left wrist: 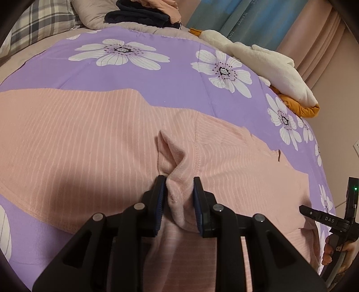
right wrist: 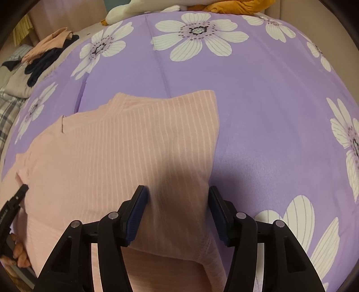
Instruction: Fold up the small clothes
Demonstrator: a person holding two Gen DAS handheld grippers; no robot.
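Garment position: pink ribbed top (left wrist: pixel 78 139) lies spread on the purple floral bedcover (left wrist: pixel 157 76), partly folded, with one doubled panel visible in the right wrist view.

Left gripper (left wrist: pixel 179 197): closed on a bunched ridge of the top's fabric, pads pressing it from both sides.

Right gripper (right wrist: pixel 177 213): jaws parted; a folded edge of the top sits between the pads, but they do not press on it. The fabric there appears laid down rather than held.

Step in hand, as judged: a fold-over is being completed, the right side set down while the left side is pinched.

Next move calls for carrying the pinched ridge across the body and laying it flat without dragging the panel already placed, then releasing. Other clothes (left wrist: pixel 143 13) sit well apart near the pillows.
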